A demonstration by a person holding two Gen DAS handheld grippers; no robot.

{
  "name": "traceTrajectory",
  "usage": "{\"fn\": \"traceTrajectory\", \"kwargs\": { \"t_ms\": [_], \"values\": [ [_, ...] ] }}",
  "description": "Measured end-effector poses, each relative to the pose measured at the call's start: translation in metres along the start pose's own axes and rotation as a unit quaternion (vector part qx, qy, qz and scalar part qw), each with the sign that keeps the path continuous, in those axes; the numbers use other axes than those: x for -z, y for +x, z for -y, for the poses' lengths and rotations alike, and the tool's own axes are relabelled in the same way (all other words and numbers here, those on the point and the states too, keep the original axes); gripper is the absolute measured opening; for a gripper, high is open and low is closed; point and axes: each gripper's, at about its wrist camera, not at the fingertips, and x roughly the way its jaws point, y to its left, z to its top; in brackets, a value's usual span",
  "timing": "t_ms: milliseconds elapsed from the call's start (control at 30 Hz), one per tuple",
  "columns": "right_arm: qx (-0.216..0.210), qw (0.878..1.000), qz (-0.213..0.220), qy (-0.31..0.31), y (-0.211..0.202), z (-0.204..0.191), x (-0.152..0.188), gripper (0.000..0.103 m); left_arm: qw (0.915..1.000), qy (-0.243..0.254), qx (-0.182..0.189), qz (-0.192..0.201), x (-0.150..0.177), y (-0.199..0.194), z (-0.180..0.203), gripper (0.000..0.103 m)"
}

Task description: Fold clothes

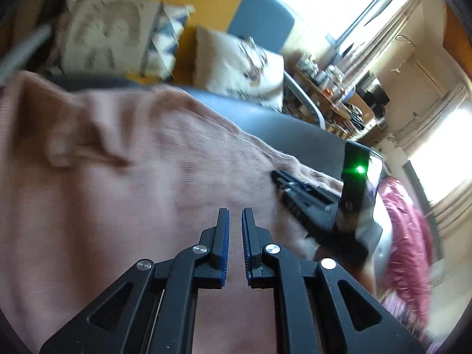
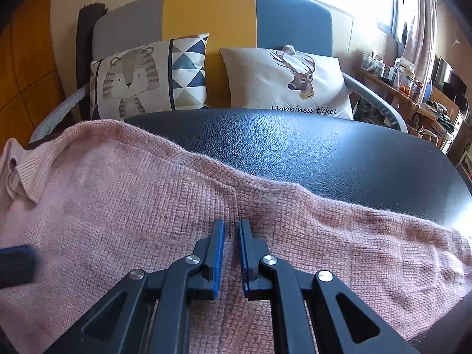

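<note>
Sweater (image 2: 147,206) spread flat over a black padded surface (image 2: 324,153), collar (image 2: 26,177) at the left, laid out for folding.

Left gripper (image 1: 235,215) hovers over the knit, jaws nearly together and holding nothing; right gripper (image 2: 231,224), jaws equally narrow, sits low over the seam by the sleeve (image 2: 383,236), and whether it pinches any knit I cannot tell.

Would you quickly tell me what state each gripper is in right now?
Left gripper: nearly closed above the pink sweater, holding nothing.
Right gripper: nearly closed, empty.
</note>
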Motion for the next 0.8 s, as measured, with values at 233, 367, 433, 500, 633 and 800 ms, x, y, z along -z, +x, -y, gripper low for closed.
{"fn": "traceTrajectory", "kwargs": {
  "t_ms": [233, 367, 433, 500, 633, 800],
  "values": [
    [0.010, 1.000, 0.000, -0.012, -0.001, -0.004, -0.001, 0.009, 0.9922, -0.020, -0.117, 0.039, 0.056, -0.067, -0.069, 0.011],
    [0.012, 1.000, -0.006, -0.016, -0.001, -0.006, -0.003, 0.009, 0.9928, -0.025, -0.114, 0.028, 0.075, -0.060, -0.094, 0.011],
    [0.028, 0.999, -0.019, -0.032, 0.001, -0.012, -0.006, 0.009, 0.9937, -0.033, -0.103, 0.028, 0.073, -0.058, -0.099, 0.011],
    [0.064, 0.994, -0.051, -0.074, 0.000, -0.028, -0.012, 0.014, 0.9940, -0.033, -0.100, 0.030, 0.073, -0.057, -0.099, 0.011],
    [-0.020, 0.998, -0.039, -0.033, -0.044, -0.062, -0.019, 0.021, 0.9943, -0.032, -0.095, 0.036, 0.073, -0.055, -0.098, 0.011],
    [-0.206, 0.976, -0.012, 0.072, -0.087, -0.111, 0.004, 0.022, 0.9953, -0.044, -0.079, 0.037, 0.073, -0.056, -0.101, 0.011]
  ]
}}
